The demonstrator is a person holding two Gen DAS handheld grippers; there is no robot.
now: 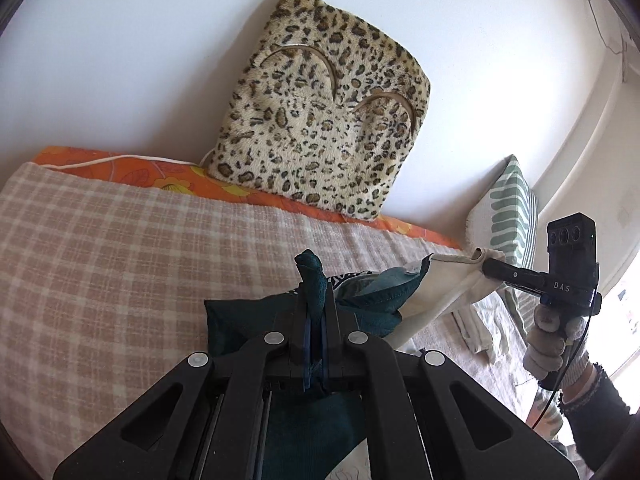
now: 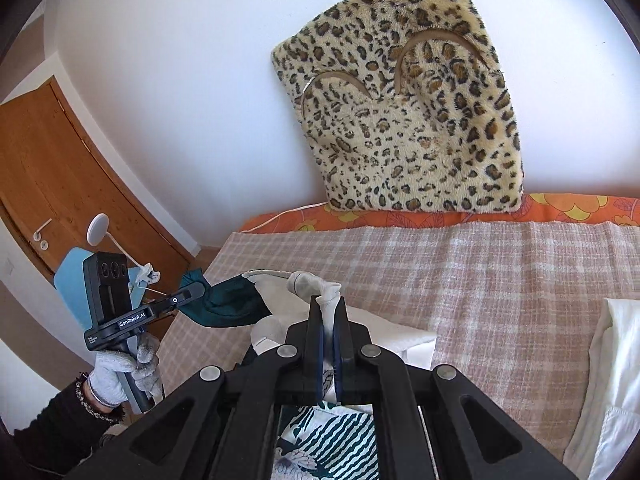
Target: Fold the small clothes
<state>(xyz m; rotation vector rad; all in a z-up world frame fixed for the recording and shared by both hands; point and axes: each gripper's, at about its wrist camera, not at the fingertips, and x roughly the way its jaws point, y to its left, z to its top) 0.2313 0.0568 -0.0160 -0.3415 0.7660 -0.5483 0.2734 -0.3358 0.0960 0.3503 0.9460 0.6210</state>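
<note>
Left wrist view: my left tongs (image 1: 314, 280) were clamped tight on a bunched corner of the small garment (image 1: 376, 296), the dark teal side of it poking up between the pads. Right wrist view: my right tongs (image 2: 329, 300) were likewise pinched shut, on a pale cream corner of the same piece. Between the two grips the cloth hung off the bed (image 1: 120, 248), teal on one face, cream on the other, with a teal-and-white wavy print showing low under the right tongs.

Both views showed the other tool too, each held in a gloved hand (image 2: 120, 376), the two well apart, the cloth sagging a little between them.

Judgement on the step: this looked like the lift-and-spread before laying the piece down.
- Keep both grips closed; each held only a small bunch of fabric, so a jerk could slip a corner.
- Draw the tongs apart until the top edge ran straight, no more.
- Keep both corners level, so the hem hangs square.
- Lower onto the checked blanket (image 2: 500, 280), bottom edge first, then drag back to flatten.
- Stay short of the leopard cushion (image 2: 408, 112) at the wall, and of the white folded cloth (image 2: 612, 368) lying at the right.
</note>
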